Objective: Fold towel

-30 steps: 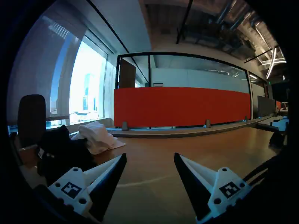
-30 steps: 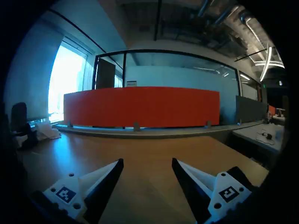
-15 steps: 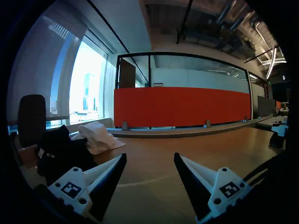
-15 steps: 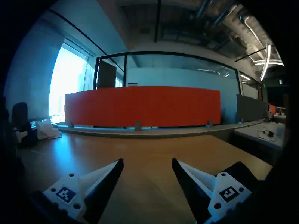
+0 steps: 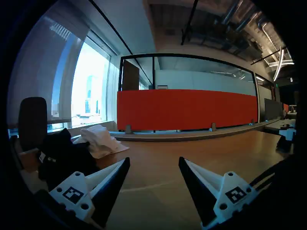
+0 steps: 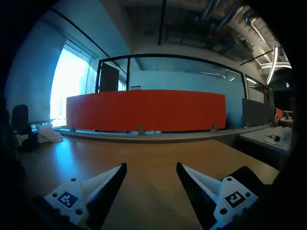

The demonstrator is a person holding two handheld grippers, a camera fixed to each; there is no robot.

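Well, the wooden table ran open ahead to the red partition. The white towel sat crumpled at its left edge, long axis unclear. The left gripper and right gripper faced the partition, jaws spread.

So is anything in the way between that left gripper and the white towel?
Nothing visible: bare wooden table lies between the left gripper and the white towel. A black bundle sits close beside the towel, off the direct line.

The left gripper has white wedge fingers, black inside. The right gripper matches (square tags, small screws).
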